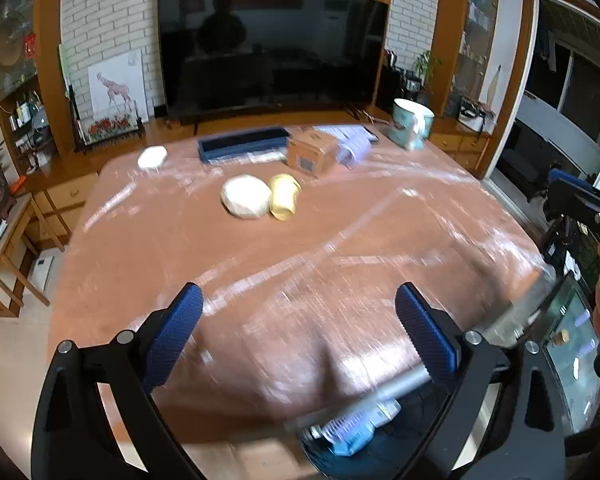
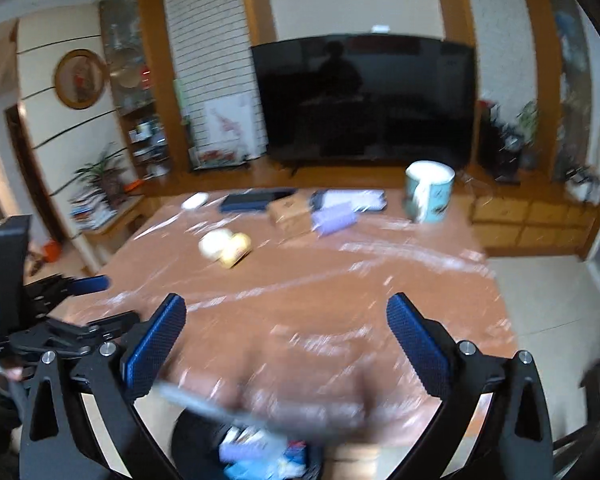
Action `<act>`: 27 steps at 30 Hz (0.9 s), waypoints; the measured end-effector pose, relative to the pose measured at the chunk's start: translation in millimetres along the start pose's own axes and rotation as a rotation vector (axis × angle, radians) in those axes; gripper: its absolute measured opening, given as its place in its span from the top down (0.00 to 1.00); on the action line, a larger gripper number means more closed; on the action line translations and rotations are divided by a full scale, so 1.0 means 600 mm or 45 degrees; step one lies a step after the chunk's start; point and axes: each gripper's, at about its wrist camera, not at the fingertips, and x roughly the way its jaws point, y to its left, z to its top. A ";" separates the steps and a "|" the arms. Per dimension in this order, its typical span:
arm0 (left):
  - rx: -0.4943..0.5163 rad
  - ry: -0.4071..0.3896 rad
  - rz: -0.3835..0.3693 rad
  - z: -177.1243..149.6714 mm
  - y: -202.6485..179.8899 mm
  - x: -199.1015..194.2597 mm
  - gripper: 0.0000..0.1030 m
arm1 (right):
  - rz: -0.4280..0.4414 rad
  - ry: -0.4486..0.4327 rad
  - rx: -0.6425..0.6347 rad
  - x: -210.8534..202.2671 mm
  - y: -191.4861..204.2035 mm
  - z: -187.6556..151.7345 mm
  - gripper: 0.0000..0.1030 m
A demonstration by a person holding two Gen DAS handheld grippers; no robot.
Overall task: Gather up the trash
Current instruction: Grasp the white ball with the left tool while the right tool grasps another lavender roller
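A white crumpled wad (image 1: 245, 201) and a yellow paper cup (image 1: 285, 196) on its side lie mid-table; both also show in the right wrist view, the wad (image 2: 213, 242) and the cup (image 2: 236, 254). A lilac wrapper (image 1: 354, 148) (image 2: 334, 219) lies by a small cardboard box (image 1: 312, 152) (image 2: 290, 212). A dark bin (image 1: 364, 436) (image 2: 248, 452) with blue and white trash inside sits below the near table edge. My left gripper (image 1: 298, 312) is open and empty above the near table. My right gripper (image 2: 286, 324) is open and empty too.
The brown table (image 1: 260, 280) wears a shiny plastic cover. At its far side lie a dark blue tray (image 1: 244, 144), a white round item (image 1: 152, 158) and a teal mug (image 1: 410, 124) (image 2: 428, 192). A TV (image 1: 272, 48) stands behind. A grey rod (image 1: 380, 394) crosses over the bin.
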 end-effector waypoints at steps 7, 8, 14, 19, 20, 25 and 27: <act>0.007 -0.005 0.029 0.053 0.056 0.045 0.05 | -0.011 0.059 0.023 0.090 -0.004 0.057 0.04; 0.008 0.009 0.016 0.057 0.062 0.054 0.05 | -0.012 0.082 0.021 0.110 -0.006 0.064 0.04; 0.032 0.115 -0.028 0.081 0.096 0.112 0.05 | -0.070 0.163 0.019 0.185 -0.003 0.075 0.04; 0.060 0.163 -0.024 0.097 0.110 0.160 0.05 | -0.142 0.232 -0.020 0.245 -0.005 0.077 0.04; 0.060 0.176 -0.019 0.099 0.112 0.170 0.05 | -0.148 0.245 -0.019 0.253 -0.008 0.076 0.04; 0.059 0.217 -0.017 0.108 0.117 0.208 0.05 | -0.163 0.313 -0.054 0.303 -0.028 0.073 0.04; 0.056 0.228 -0.003 0.111 0.116 0.220 0.05 | -0.157 0.335 -0.062 0.319 -0.036 0.074 0.04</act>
